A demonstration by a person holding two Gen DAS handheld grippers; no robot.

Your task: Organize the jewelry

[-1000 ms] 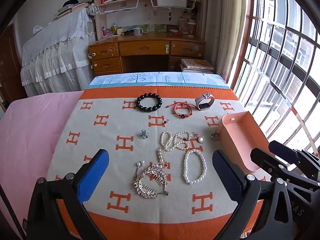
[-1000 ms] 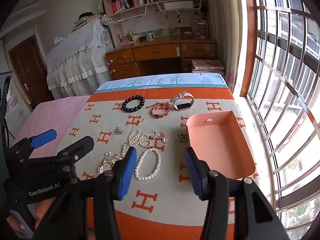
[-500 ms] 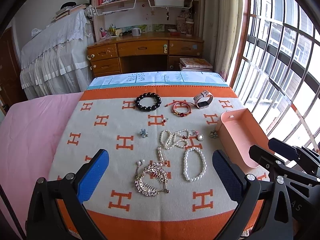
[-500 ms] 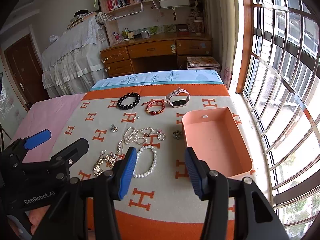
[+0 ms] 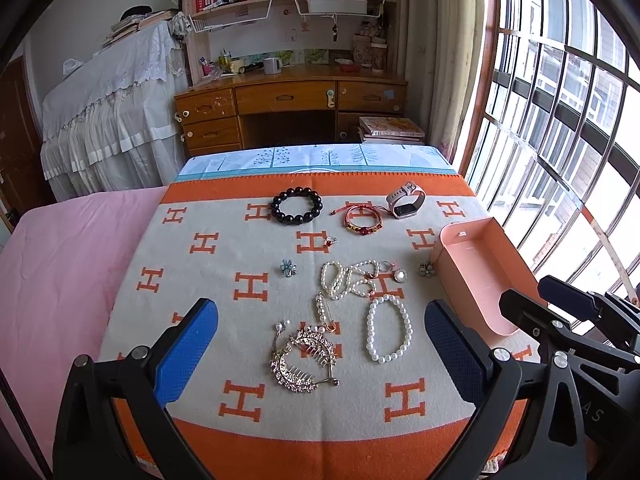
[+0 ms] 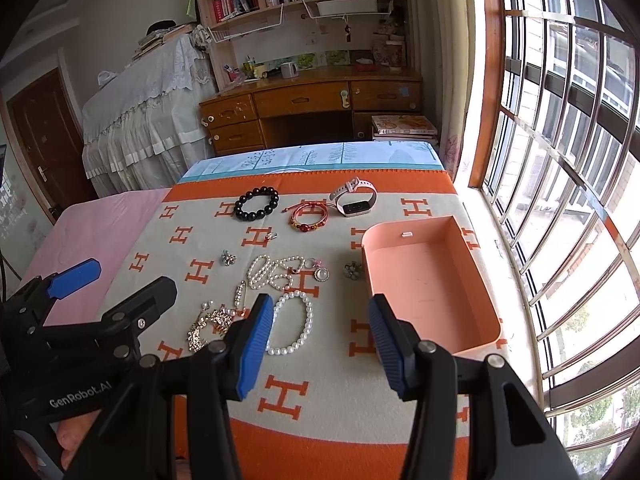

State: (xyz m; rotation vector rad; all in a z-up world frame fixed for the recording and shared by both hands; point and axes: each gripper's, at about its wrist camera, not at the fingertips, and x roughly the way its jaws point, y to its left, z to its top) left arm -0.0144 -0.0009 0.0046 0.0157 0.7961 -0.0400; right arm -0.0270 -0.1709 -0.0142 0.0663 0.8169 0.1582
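Note:
Jewelry lies spread on an orange-and-cream blanket (image 5: 248, 240). My left gripper (image 5: 320, 344) hovers open above a rhinestone hair comb (image 5: 300, 356) and a pearl bracelet (image 5: 369, 328), touching neither. My right gripper (image 6: 322, 344) is open too, with the pearl bracelet (image 6: 309, 320) just left of its gap and the empty pink box (image 6: 432, 276) to its right. Further back lie a pearl necklace pile (image 5: 348, 280), a black bead bracelet (image 5: 297, 206), a red cord bracelet (image 5: 362, 220) and a watch (image 5: 405, 200). The left gripper (image 6: 120, 284) shows at the left of the right wrist view.
Small pieces lie between the larger ones: a blue flower (image 5: 288, 268), a ring (image 5: 330, 241), a flower brooch (image 5: 427, 269) beside the box, a pearl pin (image 5: 322, 308). A pink sheet (image 5: 60, 264) lies left, a barred window (image 6: 560, 160) right and a wooden desk (image 5: 288, 100) behind.
The left wrist view drew back slightly in the first half second, then held still. No jewelry has moved, and both grippers have stayed open.

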